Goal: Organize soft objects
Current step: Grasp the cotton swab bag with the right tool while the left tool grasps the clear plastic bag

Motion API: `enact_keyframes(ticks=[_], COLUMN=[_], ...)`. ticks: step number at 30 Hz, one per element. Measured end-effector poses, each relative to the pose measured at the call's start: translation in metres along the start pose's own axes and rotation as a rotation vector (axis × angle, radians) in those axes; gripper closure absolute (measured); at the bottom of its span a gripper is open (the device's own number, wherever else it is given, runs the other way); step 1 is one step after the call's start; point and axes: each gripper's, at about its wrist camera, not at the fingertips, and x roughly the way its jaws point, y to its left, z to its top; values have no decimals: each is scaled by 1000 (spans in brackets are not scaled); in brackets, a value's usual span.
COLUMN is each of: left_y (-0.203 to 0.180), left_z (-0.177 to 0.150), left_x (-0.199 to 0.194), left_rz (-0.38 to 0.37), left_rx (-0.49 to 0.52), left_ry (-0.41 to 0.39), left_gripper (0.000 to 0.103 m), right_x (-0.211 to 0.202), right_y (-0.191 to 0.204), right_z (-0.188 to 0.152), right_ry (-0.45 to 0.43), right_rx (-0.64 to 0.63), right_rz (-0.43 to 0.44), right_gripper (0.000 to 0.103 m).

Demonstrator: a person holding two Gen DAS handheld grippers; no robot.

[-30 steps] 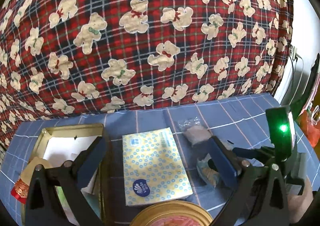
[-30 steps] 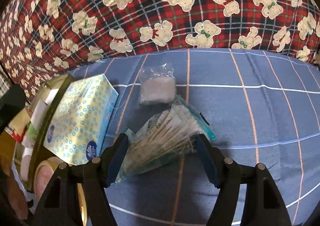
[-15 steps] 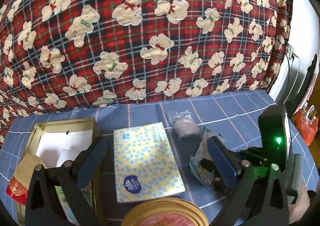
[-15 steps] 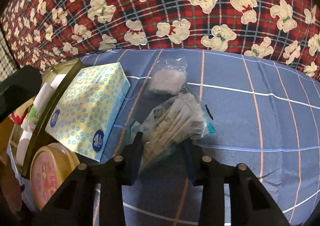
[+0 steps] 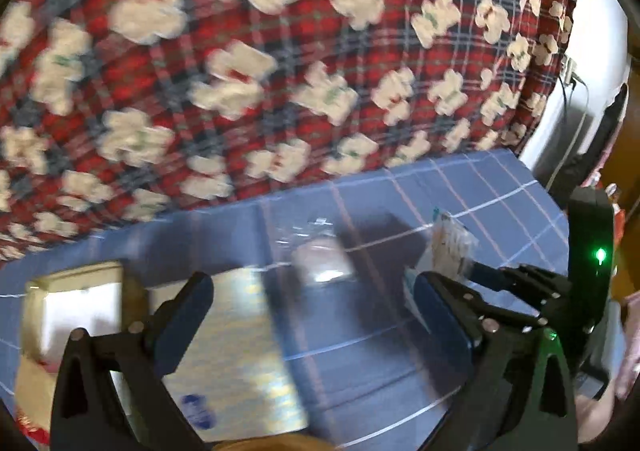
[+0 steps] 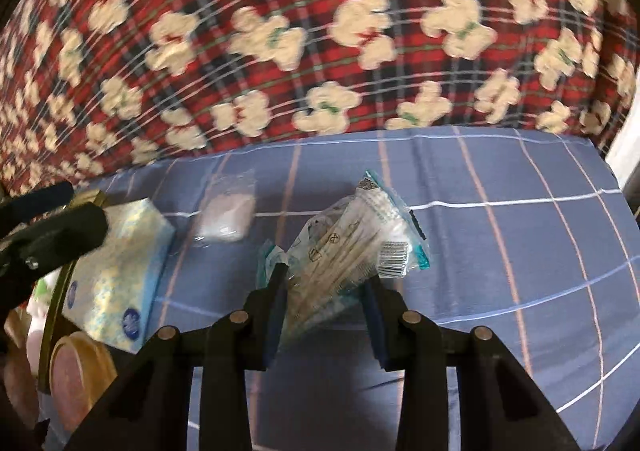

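Note:
My right gripper (image 6: 325,285) is shut on a clear bag of cotton swabs (image 6: 352,239) and holds it lifted above the blue checked cloth (image 6: 500,251); the bag also shows in the left wrist view (image 5: 450,247). A small clear bag of pink pads (image 6: 226,217) lies on the cloth to its left, and shows in the left wrist view (image 5: 322,261). A yellow and blue tissue pack (image 6: 120,275) lies further left (image 5: 236,355). My left gripper (image 5: 312,319) is open and empty above the cloth between the tissue pack and the pad bag.
A gold tin box (image 5: 76,291) with white contents stands at the left edge, with a round gold lid (image 6: 78,375) beside it. A red plaid bear-print cover (image 6: 320,31) rises behind the cloth. A white wall and cables (image 5: 576,91) are at the far right.
My right gripper has closed on the cotton swab bag and lifted it off the cloth. Both views have swung upward and blurred; the left gripper has moved right and stays open.

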Motion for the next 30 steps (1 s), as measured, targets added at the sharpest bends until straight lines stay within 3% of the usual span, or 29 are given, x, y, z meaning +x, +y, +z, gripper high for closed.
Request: enact_keyframes(ticks=[6, 9, 13, 18, 24, 28, 30], left_y=[-10, -11, -11, -21, -25, -31, -32], left_z=[19, 22, 24, 24, 20, 14, 13], left_x=[50, 71, 90, 104, 119, 121, 120], left_rz=[-1, 30, 8, 31, 52, 56, 40], left_rx=[-46, -60, -98, -89, -88, -59, -52], left_ry=[127, 174, 220, 255, 278, 269, 265], left_gripper=[21, 21, 26, 27, 40, 63, 68], right_x=[1, -2, -8, -12, -16, -15, -14], right_y=[-25, -31, -35, -36, -34, -33, -32], right_z=[6, 8, 10, 11, 11, 11, 11], right_ry=[-2, -15, -31, -44, -50, -49, -46], right_rx=[62, 73, 88, 91, 91, 87, 82], right_rz=[-23, -44, -34, -22, -8, -4, -6], right_gripper=[65, 65, 65, 65, 65, 65, 65])
